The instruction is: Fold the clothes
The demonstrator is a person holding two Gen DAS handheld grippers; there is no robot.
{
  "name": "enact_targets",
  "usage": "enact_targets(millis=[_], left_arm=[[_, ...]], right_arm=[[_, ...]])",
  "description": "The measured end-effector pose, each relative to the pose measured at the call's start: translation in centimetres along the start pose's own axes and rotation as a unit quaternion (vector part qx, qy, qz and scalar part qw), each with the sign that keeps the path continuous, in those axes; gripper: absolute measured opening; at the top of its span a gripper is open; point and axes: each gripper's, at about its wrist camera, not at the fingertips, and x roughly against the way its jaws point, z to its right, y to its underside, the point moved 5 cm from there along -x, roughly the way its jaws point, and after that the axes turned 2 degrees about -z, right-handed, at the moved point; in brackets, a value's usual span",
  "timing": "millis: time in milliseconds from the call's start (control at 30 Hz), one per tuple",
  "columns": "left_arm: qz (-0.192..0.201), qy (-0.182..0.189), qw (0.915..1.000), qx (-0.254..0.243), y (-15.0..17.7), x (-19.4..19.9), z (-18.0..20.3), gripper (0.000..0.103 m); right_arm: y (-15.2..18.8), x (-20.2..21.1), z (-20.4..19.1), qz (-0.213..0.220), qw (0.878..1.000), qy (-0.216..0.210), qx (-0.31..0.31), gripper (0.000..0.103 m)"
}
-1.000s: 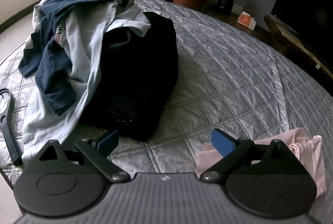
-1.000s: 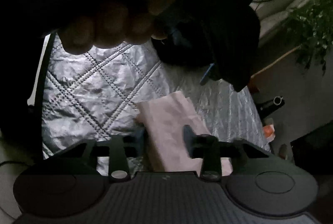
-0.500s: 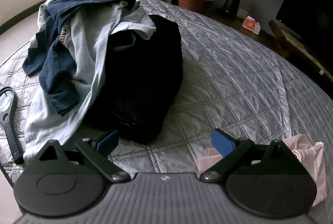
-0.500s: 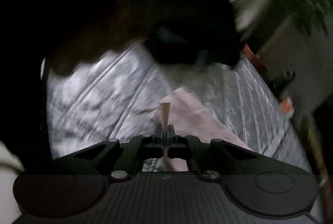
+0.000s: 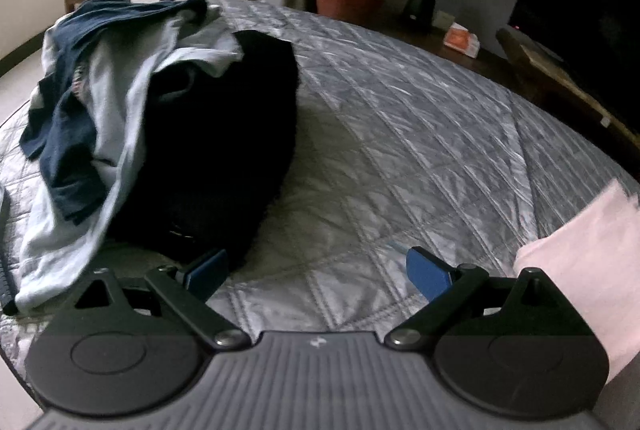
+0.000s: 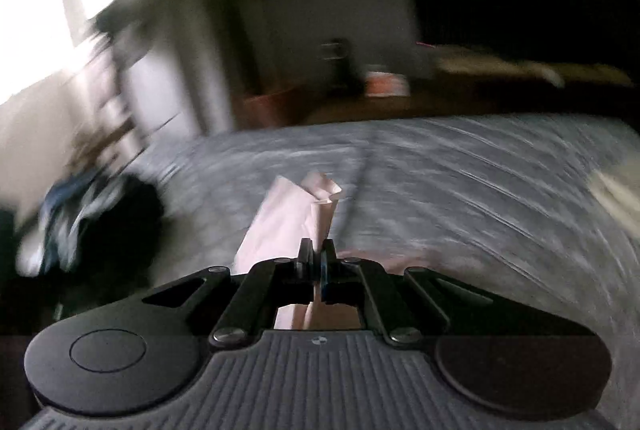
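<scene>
Your right gripper (image 6: 317,258) has its jaws pinched tight on a fold of the pale pink cotton garment (image 6: 288,218), which stands up between the pads and trails down toward the bed under the gripper. That view is badly blurred, so fine detail of the cloth is hard to read. Your left gripper (image 5: 316,270) hangs over the grey quilted bedspread (image 5: 400,150) with its jaws spread wide and nothing between the blue pads (image 5: 426,272). In the left wrist view the pink garment (image 5: 580,250) shows at 4 o'clock, just beside the right-hand finger linkage. At 10 o'clock lies a heap of unfolded clothes: a black garment (image 5: 224,150) nearest the left pad, a light blue shirt (image 5: 120,110) draped over it, and a navy blue top (image 5: 68,134) on the far side. Past the bed, at 12 o'clock, stands a terracotta plant pot (image 5: 348,0).
</scene>
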Motion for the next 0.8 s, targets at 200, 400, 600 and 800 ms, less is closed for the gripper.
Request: enact_targets(millis=[200, 400, 600, 800], left_arm=[[-0.002, 0.021, 0.9987, -0.046, 0.6, -0.4, 3.6, 0.095], [-0.003, 0.042, 0.9949, -0.092, 1.0, -1.2, 7.2, 0.095], [-0.006, 0.068, 0.989, -0.132, 1.4, -1.7, 10.1, 0.095], [-0.004, 0.044, 0.976, -0.213, 2.9, -3.0, 12.7, 0.098]], right_arm=[[4.2, -3.5, 7.0, -0.062, 0.991, 0.065, -0.095, 0.007], [5.6, -2.1, 8.2, -0.07, 0.986, 0.127, -0.079, 0.015], [2.9, -2.9, 6.1, -0.045, 0.995, 0.092, 0.002, 0.015], [4.4, -7.1, 6.5, -0.15, 0.984, 0.087, 0.048, 0.012]])
